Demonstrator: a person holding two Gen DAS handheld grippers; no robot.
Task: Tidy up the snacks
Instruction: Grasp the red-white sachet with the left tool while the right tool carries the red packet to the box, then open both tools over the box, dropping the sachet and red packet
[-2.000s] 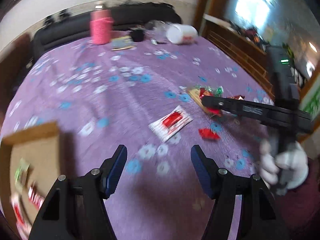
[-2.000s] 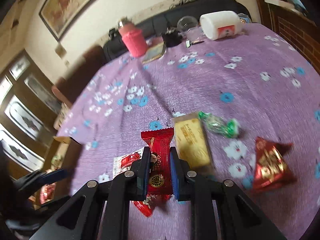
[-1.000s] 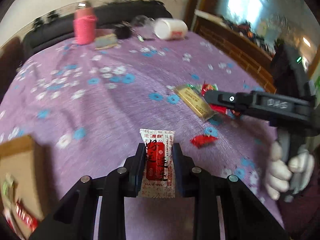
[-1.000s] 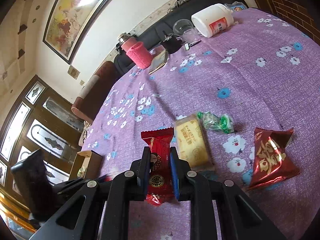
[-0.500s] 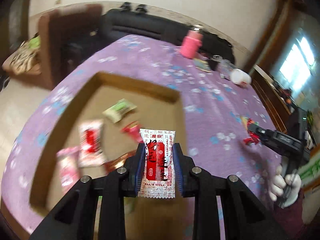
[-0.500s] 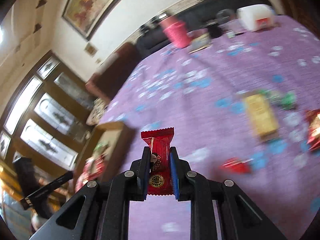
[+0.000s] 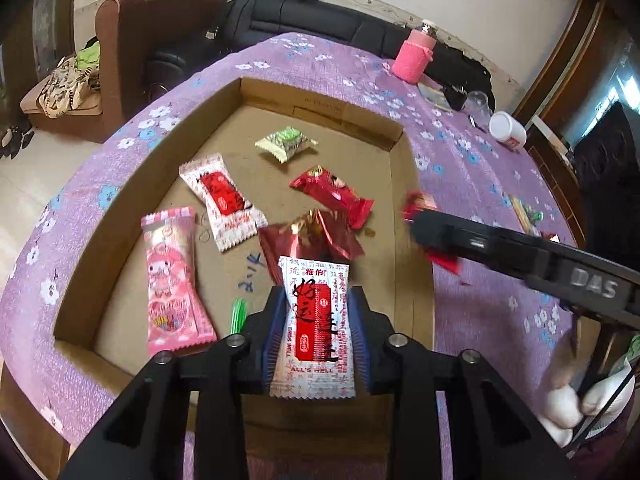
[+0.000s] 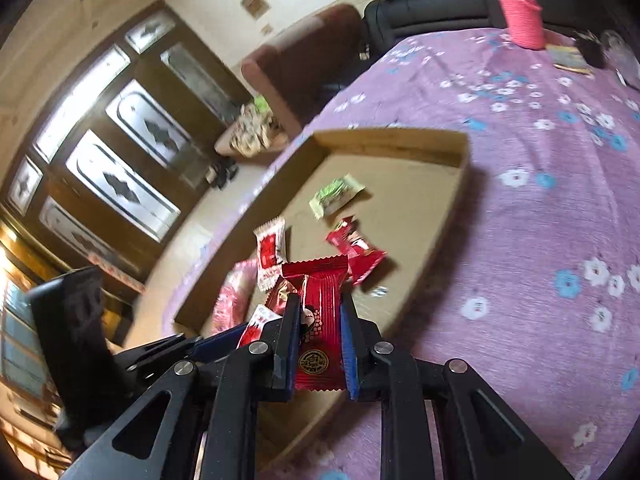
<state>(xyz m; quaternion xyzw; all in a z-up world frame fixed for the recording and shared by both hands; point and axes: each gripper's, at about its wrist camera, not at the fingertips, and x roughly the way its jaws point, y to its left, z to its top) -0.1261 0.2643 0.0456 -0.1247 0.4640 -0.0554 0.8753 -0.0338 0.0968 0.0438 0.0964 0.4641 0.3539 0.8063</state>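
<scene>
My left gripper [image 7: 318, 304] hangs over the open cardboard box [image 7: 320, 120] with a white and red snack packet [image 7: 314, 320] between its pads; its jaws are opening. Several snacks lie in the box: a pink packet [image 7: 172, 280], a white and red one [image 7: 220, 200], a green one [image 7: 286, 144] and red ones [image 7: 332, 196]. My right gripper [image 8: 319, 304] is shut on a dark red packet [image 8: 318, 344] above the box's near right rim [image 8: 456, 200]. In the right wrist view the left gripper [image 8: 216, 344] sits low at the left.
A purple flowered cloth [image 7: 480, 184] covers the table. A pink bottle [image 7: 414, 56], a white jar [image 7: 508, 130] and small items stand at the far end. Loose snacks [image 7: 524, 212] lie to the right. A brown armchair [image 7: 160, 32] and a black sofa [image 7: 320, 12] stand beyond the table.
Both grippers carried their packets from the loose snacks over to the cardboard box. The left one now hangs above the box's inside, and the right one has arrived at its rim.
</scene>
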